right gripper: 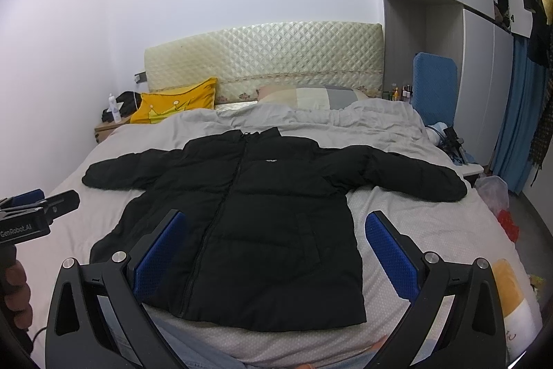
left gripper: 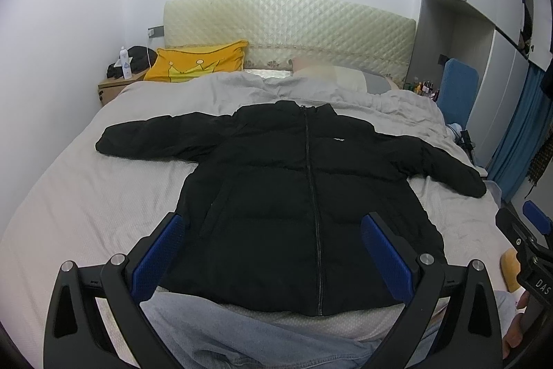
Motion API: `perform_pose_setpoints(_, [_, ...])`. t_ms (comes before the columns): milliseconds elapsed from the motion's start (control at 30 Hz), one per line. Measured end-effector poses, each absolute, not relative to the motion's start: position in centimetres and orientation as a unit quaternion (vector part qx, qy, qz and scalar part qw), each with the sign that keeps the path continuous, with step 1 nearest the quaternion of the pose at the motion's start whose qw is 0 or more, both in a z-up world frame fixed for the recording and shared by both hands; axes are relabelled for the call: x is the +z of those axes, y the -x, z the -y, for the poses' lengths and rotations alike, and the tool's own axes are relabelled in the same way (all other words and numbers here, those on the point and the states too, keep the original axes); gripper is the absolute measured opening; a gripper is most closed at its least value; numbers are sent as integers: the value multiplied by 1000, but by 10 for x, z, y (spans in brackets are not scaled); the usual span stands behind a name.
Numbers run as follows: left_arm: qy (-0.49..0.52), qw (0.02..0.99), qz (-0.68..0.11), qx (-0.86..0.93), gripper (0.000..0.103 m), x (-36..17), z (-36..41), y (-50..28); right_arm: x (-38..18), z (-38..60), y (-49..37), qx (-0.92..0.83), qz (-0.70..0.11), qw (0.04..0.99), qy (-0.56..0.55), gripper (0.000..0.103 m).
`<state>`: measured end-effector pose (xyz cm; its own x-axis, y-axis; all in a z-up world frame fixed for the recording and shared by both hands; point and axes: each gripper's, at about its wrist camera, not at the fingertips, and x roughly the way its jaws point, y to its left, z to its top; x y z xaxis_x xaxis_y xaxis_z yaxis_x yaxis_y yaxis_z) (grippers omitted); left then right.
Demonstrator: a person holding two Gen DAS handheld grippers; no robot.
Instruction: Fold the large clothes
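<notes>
While you hold both grippers above the foot of the bed, each stands wide open and grips nothing. Your left gripper hangs over the hem of the jacket, its blue pads well apart; your right gripper hangs over the jacket's right half, and its right pad sits over bare sheet. Neither touches the cloth. The black jacket lies flat, zipped, front up, collar toward the headboard, both sleeves spread outward. Its hem reaches the near edge of the bed, just above your jeans. Bare sheet lies open on both sides of the body and under each sleeve. The right cuff lies close to the bed's right edge. Beyond the collar lies a rumpled duvet, then a yellow pillow. A blue cushion stands at the right edge.
</notes>
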<state>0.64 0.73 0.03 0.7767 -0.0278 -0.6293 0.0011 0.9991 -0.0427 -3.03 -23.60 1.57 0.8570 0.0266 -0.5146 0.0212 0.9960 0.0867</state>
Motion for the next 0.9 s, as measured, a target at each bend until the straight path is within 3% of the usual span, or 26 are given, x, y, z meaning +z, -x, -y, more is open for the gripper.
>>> perform_pose_setpoints(900, [21,942,-334,-14,102,1,-1,-5,18,237,34,3,-265,963,-46,103])
